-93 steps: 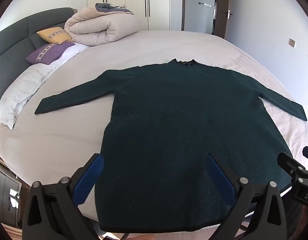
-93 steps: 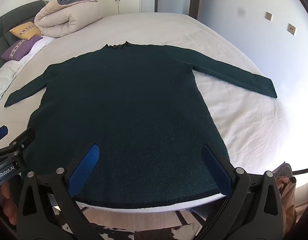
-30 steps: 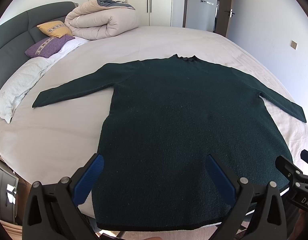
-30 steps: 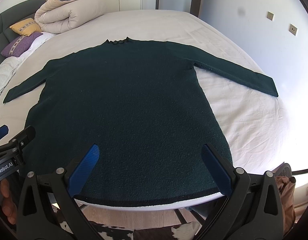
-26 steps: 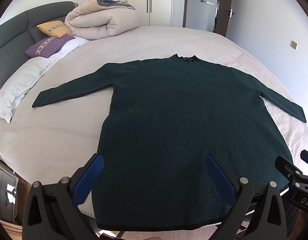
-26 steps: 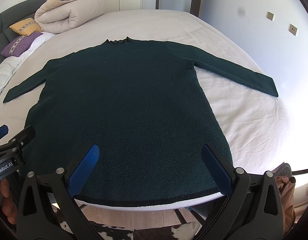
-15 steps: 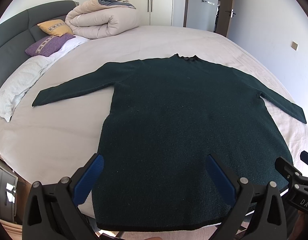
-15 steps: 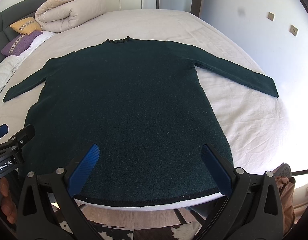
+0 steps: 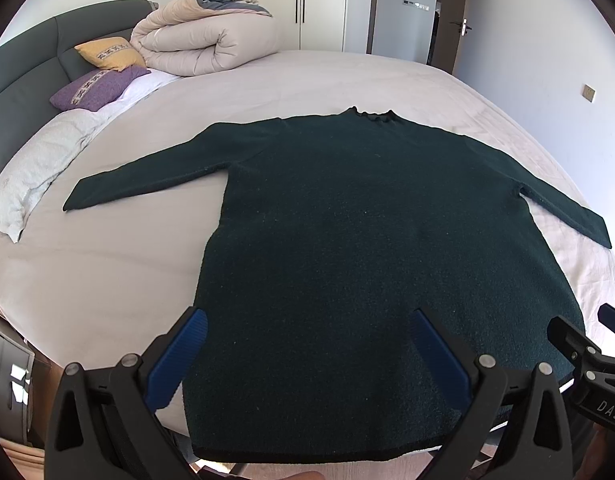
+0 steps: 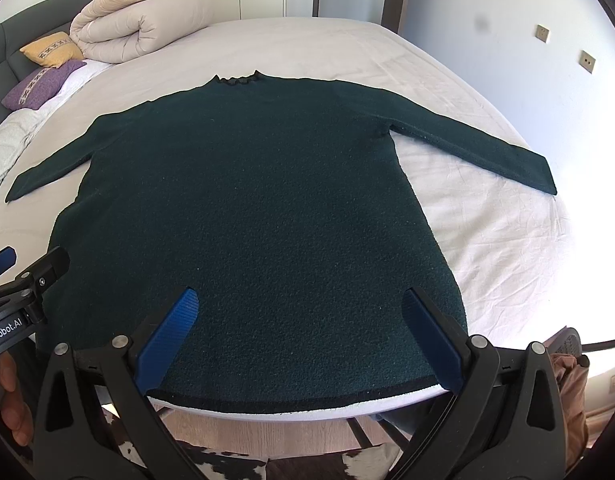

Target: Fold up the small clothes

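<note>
Sweater (image 9: 371,248): dark green, flat on the bed (image 9: 107,272), sleeves spread, hem at near edge.
Left hand-held gripper (image 9: 307,354): fingers spread, above hem.
Right hand-held gripper (image 10: 299,336): fingers spread, above hem.

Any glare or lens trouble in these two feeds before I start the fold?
Right wrist: sunlight washes out the bed at its right edge, a dark smudge sits on the wall top right. Left wrist: even light, no glare. Both: fisheye bows the bed edges, dark corners; the sweater stays sharp but its dark knit shows little detail.
</note>
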`<state>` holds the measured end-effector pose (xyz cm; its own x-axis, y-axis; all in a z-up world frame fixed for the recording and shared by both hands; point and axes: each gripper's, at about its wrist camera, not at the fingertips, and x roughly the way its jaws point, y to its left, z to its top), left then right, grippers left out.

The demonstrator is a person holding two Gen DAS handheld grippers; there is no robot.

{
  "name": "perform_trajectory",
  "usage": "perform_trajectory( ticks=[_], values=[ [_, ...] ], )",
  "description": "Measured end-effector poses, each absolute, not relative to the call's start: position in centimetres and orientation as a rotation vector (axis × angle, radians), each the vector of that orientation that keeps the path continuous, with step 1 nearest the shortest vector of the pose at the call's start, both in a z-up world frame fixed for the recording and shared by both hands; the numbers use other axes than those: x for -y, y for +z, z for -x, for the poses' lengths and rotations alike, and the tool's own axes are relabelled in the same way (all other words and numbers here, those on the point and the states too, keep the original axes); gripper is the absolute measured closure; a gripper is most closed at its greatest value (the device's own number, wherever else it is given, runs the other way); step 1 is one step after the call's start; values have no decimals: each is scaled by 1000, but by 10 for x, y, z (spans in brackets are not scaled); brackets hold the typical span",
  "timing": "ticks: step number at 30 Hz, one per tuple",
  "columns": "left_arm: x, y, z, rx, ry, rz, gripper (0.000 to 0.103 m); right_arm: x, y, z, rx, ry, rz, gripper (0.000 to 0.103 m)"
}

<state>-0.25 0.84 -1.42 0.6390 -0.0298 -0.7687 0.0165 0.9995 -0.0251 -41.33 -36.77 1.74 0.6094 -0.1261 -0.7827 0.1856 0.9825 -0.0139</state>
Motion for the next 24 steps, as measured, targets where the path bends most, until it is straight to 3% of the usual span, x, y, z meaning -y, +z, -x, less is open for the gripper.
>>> perform_trajectory(
  ticks=[14,24],
  values=[
    [-22,-19,-5,-879,-40,58,0,369,8,411,-914,-183,-71,0],
    [-120,-16,-49,-823,-78,390,0,367,10,397,-908,-103,-109,0]
  ],
)
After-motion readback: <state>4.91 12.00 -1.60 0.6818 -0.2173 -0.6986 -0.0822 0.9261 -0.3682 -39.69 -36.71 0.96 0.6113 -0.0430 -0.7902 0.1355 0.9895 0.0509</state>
